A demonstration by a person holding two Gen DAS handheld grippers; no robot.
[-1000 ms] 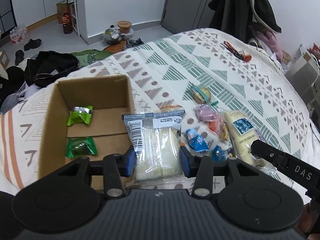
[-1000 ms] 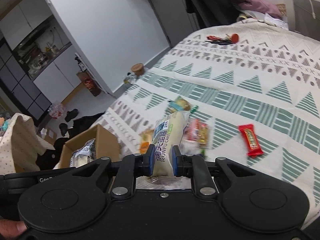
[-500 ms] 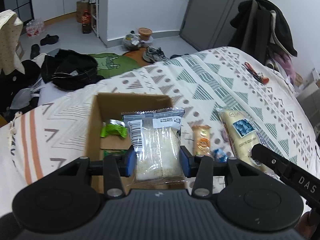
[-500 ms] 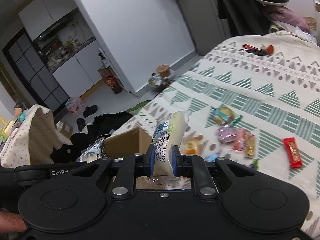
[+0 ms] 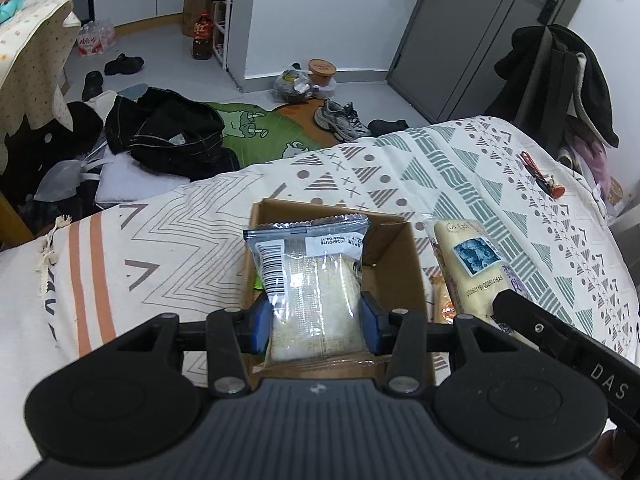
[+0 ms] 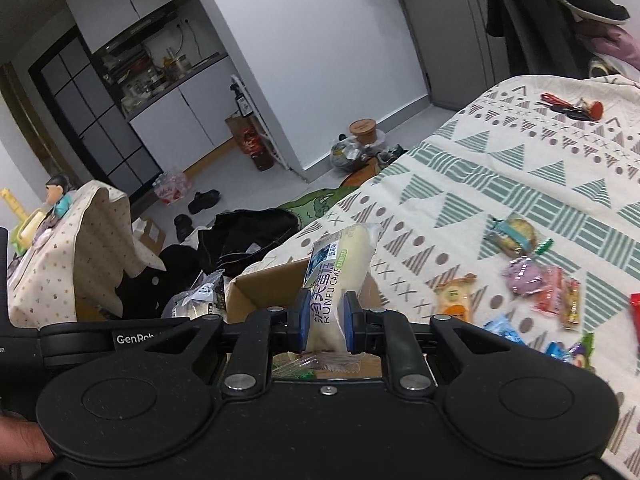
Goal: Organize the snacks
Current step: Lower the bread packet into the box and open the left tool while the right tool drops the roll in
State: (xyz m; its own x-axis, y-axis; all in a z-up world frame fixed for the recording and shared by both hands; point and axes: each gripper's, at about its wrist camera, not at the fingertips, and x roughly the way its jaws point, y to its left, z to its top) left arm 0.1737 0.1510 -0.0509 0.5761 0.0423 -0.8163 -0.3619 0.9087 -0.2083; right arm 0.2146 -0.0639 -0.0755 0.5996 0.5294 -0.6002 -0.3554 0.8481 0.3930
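My left gripper (image 5: pixel 316 322) is shut on a clear rice cake packet (image 5: pixel 310 284) with a barcode, held right above the open cardboard box (image 5: pixel 394 264) on the bed. A green wrapper in the box peeks out at the packet's left edge. My right gripper (image 6: pixel 327 322) is shut on a long cream Runfu cake pack (image 6: pixel 340 276), upright over the same cardboard box (image 6: pixel 260 284). That cake pack (image 5: pixel 470 264) and the right gripper's black arm show at the right of the left wrist view. Loose snacks (image 6: pixel 536 284) lie scattered on the blanket to the right.
The bed wears a patterned blanket (image 5: pixel 460 176), whose edge drops to the floor just beyond the box. Black bags (image 5: pixel 168 136), shoes (image 5: pixel 340 118) and a green mat lie on the floor. Red scissors and keys (image 6: pixel 572 106) rest far back on the bed. A hand (image 6: pixel 20 440) holds the left gripper.
Both grippers have swung left with their packs, from over the snack pile to over the box. The box interior is now mostly hidden behind the rice cake packet.
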